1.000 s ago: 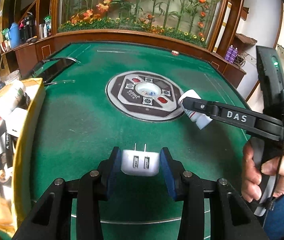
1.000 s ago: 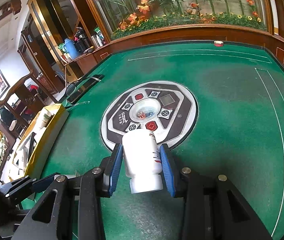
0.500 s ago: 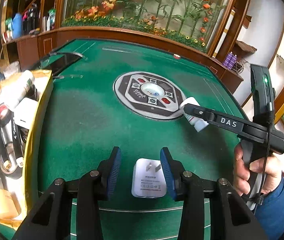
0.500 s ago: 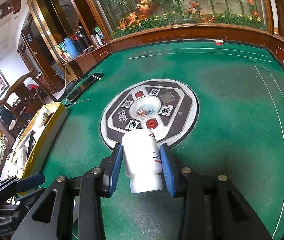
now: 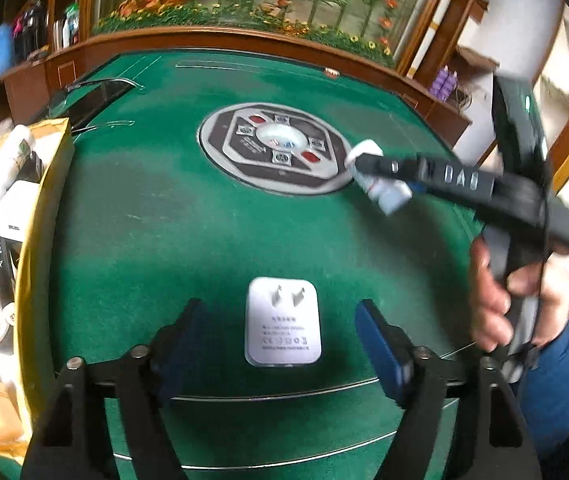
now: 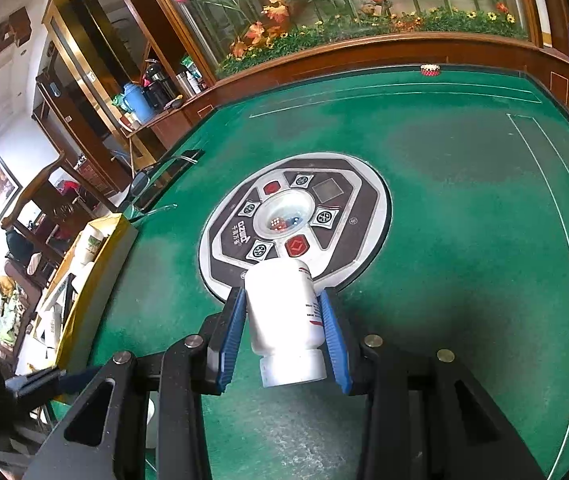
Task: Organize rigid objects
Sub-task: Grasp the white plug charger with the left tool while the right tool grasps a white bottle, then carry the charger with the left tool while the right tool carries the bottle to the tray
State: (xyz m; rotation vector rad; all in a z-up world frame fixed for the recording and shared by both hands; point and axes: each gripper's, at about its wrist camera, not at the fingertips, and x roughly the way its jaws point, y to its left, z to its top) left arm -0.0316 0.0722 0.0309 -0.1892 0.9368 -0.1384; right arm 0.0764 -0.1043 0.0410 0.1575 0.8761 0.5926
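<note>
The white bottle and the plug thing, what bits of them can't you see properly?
- White bottle, right wrist view: its sides hide behind the blue pads; label print too small.
- Same bottle, left wrist view: motion-blurred, crossed by the right gripper.
- White plug adapter, left wrist view: printed text too small; underside against the table.

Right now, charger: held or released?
Released. The white charger lies flat on the felt, prongs up, clear of the open left gripper pads.

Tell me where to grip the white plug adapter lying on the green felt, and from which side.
Grip the white plug adapter across its two long flat sides, from above. It lies flat, prongs up; the left hand-held gripper, jaws just opened, already straddles it.
</note>
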